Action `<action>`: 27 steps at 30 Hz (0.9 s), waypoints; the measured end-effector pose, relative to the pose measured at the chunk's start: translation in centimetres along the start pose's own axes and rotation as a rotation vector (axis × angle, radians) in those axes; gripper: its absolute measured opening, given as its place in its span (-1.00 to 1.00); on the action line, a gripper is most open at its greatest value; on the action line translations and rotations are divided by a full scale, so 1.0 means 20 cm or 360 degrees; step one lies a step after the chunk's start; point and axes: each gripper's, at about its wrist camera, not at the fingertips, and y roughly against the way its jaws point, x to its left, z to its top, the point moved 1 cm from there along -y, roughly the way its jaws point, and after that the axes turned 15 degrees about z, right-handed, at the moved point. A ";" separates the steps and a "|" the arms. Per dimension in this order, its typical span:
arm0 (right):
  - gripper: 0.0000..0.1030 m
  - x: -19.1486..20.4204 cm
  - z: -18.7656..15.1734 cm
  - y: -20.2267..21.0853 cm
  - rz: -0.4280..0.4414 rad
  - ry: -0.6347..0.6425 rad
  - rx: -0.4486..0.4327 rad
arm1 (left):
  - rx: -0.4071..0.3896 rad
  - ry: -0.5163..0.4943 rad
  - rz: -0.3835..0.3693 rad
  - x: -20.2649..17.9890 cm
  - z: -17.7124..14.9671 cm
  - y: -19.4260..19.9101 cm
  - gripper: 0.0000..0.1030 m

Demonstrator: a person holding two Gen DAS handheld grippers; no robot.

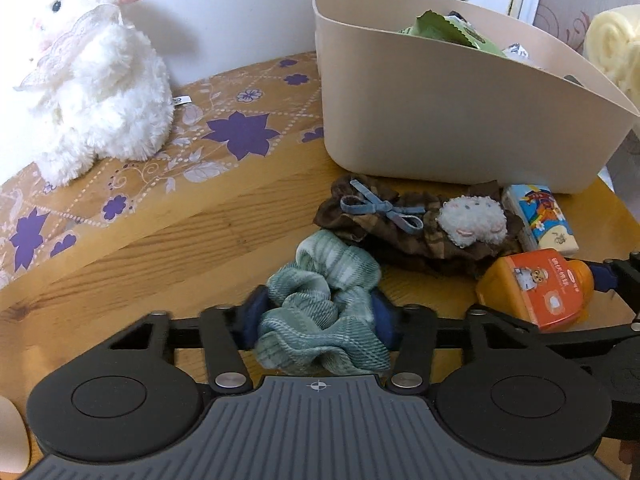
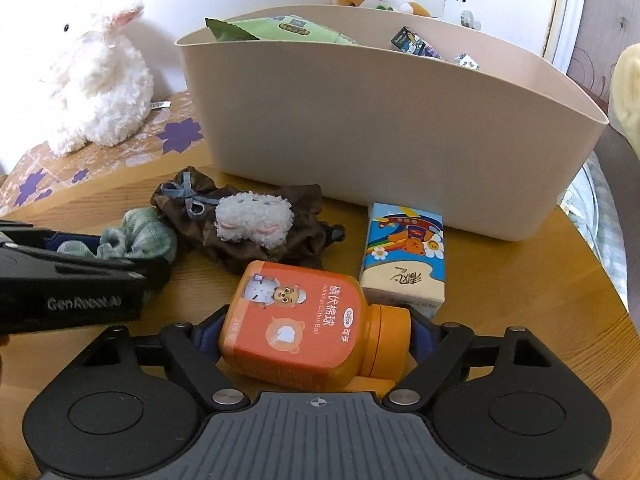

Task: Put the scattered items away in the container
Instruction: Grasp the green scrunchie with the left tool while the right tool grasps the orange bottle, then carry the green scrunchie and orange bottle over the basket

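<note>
Scrunchies, two: your left claw (image 1: 320, 316) pinches the green scrunchie (image 1: 324, 308) between its pads; the brown scrunchie (image 1: 416, 224) lies at one o'clock. Your right claw (image 2: 316, 336) spans one orange bottle (image 2: 308, 332) end to end, pads touching. One tissue pack (image 2: 404, 256) sits at one o'clock on the surface (image 2: 540, 300), before one beige container (image 2: 380, 132).

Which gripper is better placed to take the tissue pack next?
The right gripper: the tissue pack lies just beyond its orange bottle. The left gripper, on the green scrunchie, sits farther off.
</note>
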 end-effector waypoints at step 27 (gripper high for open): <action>0.63 -0.12 0.14 0.38 0.0390 0.0323 -0.0138 | -0.0053 0.0197 0.0134 -0.07 0.06 0.38 -0.37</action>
